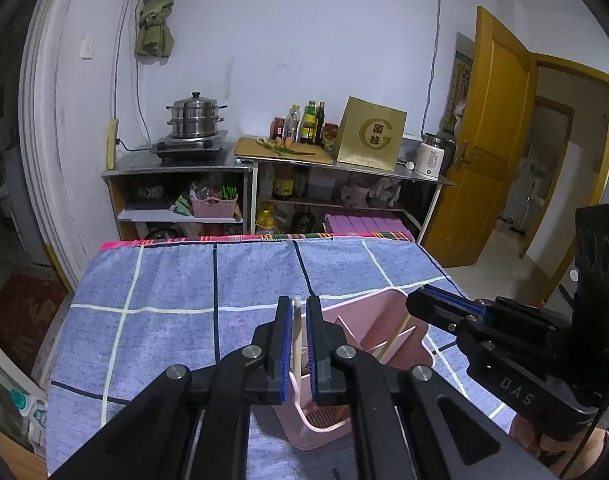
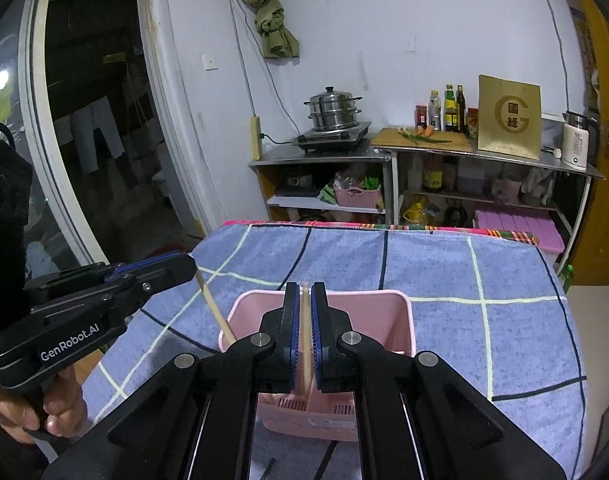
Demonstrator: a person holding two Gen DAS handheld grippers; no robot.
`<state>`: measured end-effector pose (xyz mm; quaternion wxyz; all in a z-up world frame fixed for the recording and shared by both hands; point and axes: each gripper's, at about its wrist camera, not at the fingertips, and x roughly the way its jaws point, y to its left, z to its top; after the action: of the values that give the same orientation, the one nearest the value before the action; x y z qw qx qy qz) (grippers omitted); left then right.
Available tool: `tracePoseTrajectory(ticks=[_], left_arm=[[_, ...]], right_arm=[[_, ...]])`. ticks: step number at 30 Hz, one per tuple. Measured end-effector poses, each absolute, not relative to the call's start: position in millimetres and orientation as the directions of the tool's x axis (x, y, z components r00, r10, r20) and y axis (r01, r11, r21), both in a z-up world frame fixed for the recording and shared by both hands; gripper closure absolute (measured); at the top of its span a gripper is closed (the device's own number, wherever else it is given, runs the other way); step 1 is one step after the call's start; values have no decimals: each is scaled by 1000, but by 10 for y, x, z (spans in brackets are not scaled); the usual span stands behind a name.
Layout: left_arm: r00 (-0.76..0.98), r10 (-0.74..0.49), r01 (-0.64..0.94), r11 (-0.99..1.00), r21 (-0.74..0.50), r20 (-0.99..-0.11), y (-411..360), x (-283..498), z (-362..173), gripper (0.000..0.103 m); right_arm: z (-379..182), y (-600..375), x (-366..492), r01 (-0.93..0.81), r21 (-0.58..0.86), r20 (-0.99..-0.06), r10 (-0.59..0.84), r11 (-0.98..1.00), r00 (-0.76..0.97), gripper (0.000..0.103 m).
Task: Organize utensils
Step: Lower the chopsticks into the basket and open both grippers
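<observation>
A pink utensil holder with dividers stands on the blue checked cloth. My left gripper is shut on a pale wooden chopstick and holds it upright over the holder's left compartment. That gripper shows at the left of the right wrist view, its chopstick slanting down into the holder. My right gripper is shut on another chopstick that points down into the holder. The right gripper shows at the right of the left wrist view, its chopstick dipping into the holder.
The blue checked cloth covers the table. Behind stand metal shelves with a steamer pot, a cutting board, bottles, a gold box and a kettle. A yellow door stands open on the right.
</observation>
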<state>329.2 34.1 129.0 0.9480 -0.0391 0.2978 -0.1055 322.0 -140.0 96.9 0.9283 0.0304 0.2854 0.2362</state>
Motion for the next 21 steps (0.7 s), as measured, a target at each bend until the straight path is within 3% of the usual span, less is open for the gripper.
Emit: tracePoseTrajectory(ticks=[6, 21], left_arm=[[822, -214, 172, 977, -129, -528, 373, 3071, 1378, 86], [839, -236, 194, 972, -135, -490, 376, 2028, 1181, 85]], right_arm=[[1040, -1477, 3067, -426, 193, -493, 463, 884, 737, 92], [949, -1815, 2079, -444, 167, -464, 468, 880, 752, 90]])
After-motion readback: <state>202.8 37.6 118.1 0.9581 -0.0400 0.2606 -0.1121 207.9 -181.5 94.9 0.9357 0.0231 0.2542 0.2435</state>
